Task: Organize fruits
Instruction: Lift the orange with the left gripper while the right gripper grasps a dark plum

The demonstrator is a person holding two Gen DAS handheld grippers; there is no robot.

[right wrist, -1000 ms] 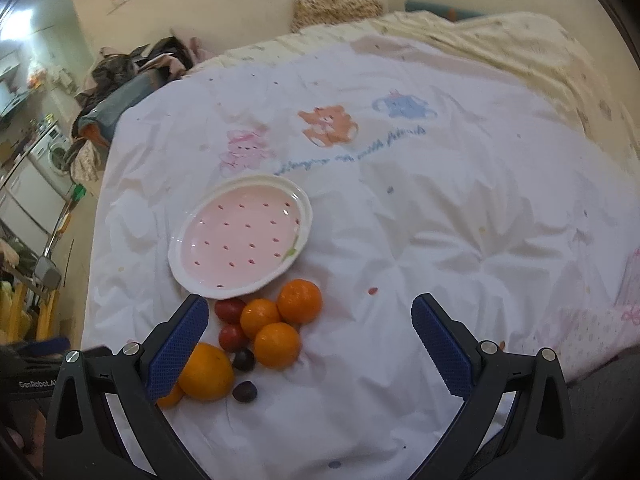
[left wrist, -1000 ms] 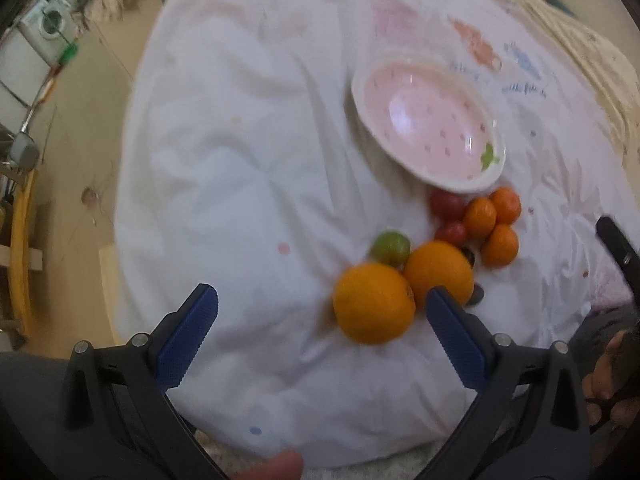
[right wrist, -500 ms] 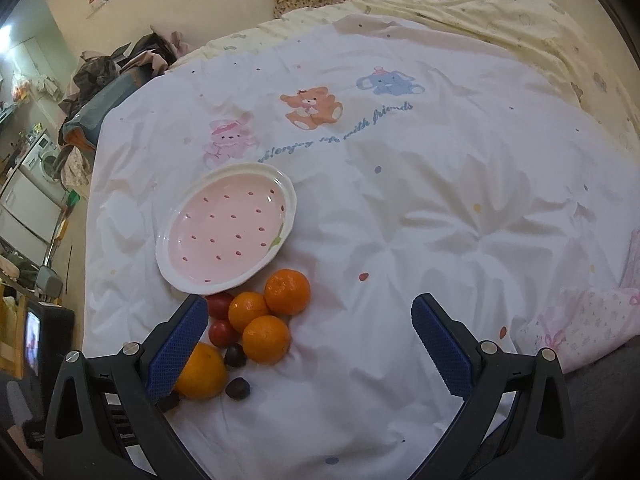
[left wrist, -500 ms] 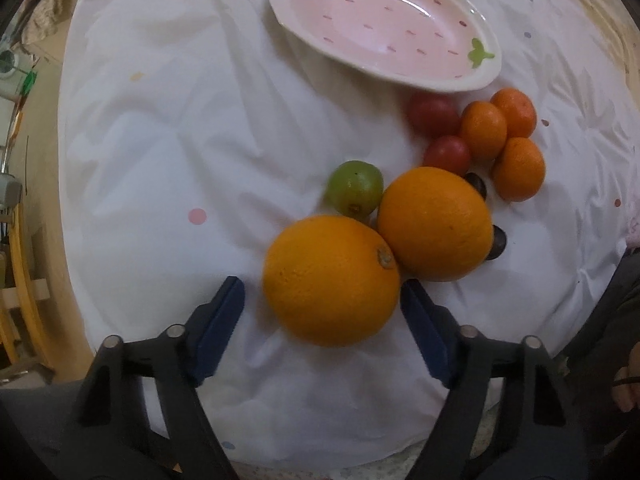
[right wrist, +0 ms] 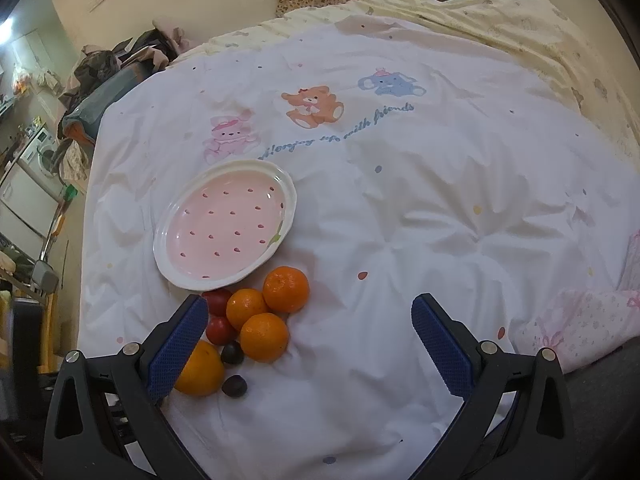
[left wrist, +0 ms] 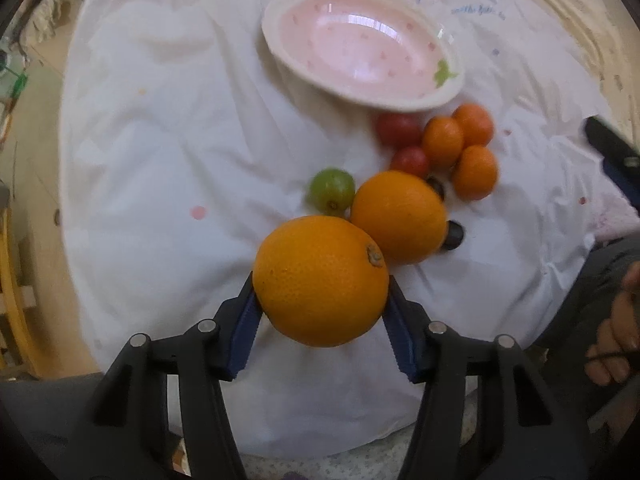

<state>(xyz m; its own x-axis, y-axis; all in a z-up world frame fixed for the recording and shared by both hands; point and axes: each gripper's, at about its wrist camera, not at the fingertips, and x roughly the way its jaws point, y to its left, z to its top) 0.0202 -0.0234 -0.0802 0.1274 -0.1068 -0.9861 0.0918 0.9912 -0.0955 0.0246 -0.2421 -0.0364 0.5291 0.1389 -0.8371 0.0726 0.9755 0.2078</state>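
Ribbed blue pads [left wrist: 244, 322] of the left gripper [left wrist: 322, 316], just closing, clamp a dimpled round orange [left wrist: 322, 280]; the right gripper [right wrist: 310, 344] stands apart near the quilt [right wrist: 400, 200] lettered "with friends".

— What is the plate [right wrist: 168, 256] made of?
— Glazed ceramic by the look, glossy, throwing back the light.
— And the bedcover [right wrist: 400, 208]?
— Matt white cloth, quilted and creased.
— The big orange [left wrist: 320, 280]?
— Dimpled peel with a dull sheen.
— The left tongs [left wrist: 320, 312]?
— Matt black plastic, ridged blue pads [left wrist: 244, 320], bright metal rivets.
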